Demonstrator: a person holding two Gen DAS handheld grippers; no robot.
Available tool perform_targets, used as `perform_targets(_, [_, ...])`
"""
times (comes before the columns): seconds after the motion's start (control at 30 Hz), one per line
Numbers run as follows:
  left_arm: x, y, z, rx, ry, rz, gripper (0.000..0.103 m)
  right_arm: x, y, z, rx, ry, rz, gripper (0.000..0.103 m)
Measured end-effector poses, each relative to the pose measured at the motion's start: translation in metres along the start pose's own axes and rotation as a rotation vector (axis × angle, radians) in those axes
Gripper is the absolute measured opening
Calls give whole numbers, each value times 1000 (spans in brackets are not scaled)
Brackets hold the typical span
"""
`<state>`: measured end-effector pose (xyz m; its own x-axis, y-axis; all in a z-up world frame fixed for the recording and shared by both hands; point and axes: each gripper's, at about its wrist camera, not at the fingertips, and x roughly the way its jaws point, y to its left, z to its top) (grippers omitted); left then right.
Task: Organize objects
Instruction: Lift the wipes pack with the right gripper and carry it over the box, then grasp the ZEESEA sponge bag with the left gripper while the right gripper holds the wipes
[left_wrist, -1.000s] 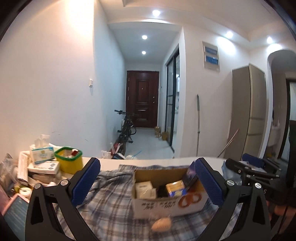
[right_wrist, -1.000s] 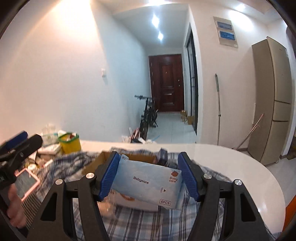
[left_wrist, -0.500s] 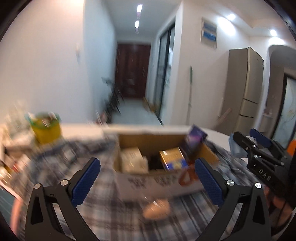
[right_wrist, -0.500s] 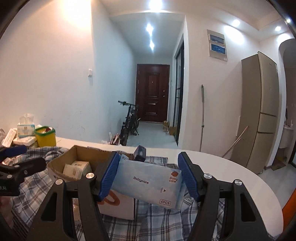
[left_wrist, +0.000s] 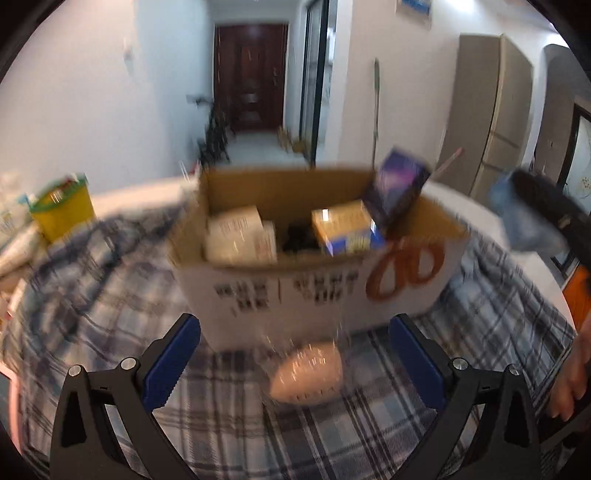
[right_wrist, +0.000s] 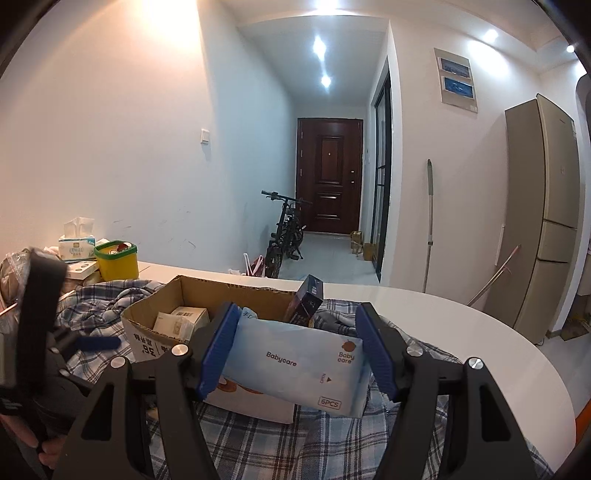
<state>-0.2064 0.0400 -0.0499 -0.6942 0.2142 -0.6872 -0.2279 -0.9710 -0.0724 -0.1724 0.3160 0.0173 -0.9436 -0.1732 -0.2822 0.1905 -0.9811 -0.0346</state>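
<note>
An open cardboard box (left_wrist: 306, 299) (right_wrist: 155, 314) stands on a plaid cloth (left_wrist: 110, 332) and holds several small cartons and a dark purple box (left_wrist: 397, 188). In front of it on the cloth lies a tan oval thing in a clear wrapper (left_wrist: 306, 373). My left gripper (left_wrist: 295, 362) is open, tilted down, with that oval thing between and just beyond its blue pads. My right gripper (right_wrist: 295, 354) is shut on a pale blue Babycare wipes pack (right_wrist: 295, 365), held just right of the box. It also shows blurred as the right gripper (left_wrist: 546, 210) at the left wrist view's right edge.
A yellow tub with a green rim (right_wrist: 116, 260) and a tissue box (right_wrist: 75, 245) stand at the back left of the white table (right_wrist: 461, 332). A person's hand (left_wrist: 570, 376) holds the right gripper's handle. Behind are a hallway, a bicycle (right_wrist: 284, 232) and a fridge (right_wrist: 543, 236).
My left gripper has dropped and tilted down toward the box and the oval thing, which now look larger. The right gripper has sunk slightly, still holding the pack.
</note>
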Motion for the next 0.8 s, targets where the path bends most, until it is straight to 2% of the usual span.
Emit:
perform_targets(0.27, [24,13,-5,-59,124,3,103,-2,4,-2,-31,-7,1,65])
perform_targets(0.53, [26,-1,-10,-1,141,3,102,-4,6,-3,-47,-8,1,65])
perform_targets(0.67, [27,-1,-10,-2,150,5,90,-3,9,-3,-62,-7,-7,65])
perform_targets(0.73, [27,0,-11,-7,152,4,76,-1,11,-4,-69,-2,-8,65])
perform_targets(0.8, [26,2,-11,-1,158,-37,65,-1,11,-5,-72,-3,-10,65])
